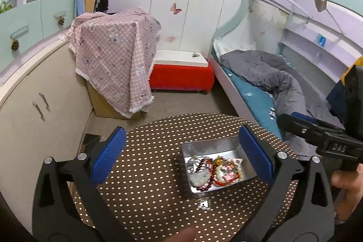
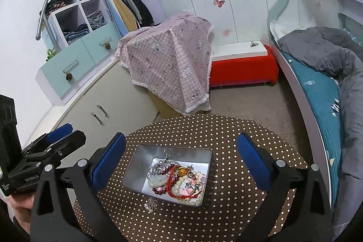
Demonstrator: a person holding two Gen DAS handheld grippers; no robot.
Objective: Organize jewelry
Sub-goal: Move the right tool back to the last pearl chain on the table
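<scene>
Both tools hung above the polka-dot table [image 2: 238, 208] with nothing held: the left gripper [image 1: 181, 158] had its blue pads spread wide, and the right gripper [image 2: 181, 162] was likewise agape; between them, near the table's middle, stood the metal tin [image 2: 140, 165], its tangle of jewelry [image 2: 179, 180] heaped toward the near right corner; one small silver piece [image 2: 151, 205] lay loose on the cloth just beside the tin's near edge; I judged that interlaced strands could come up in a clump, and that a pad catching the tin's rim could shift it; the left tool's body read "GenRobot.AI", the right's "DAS".
</scene>
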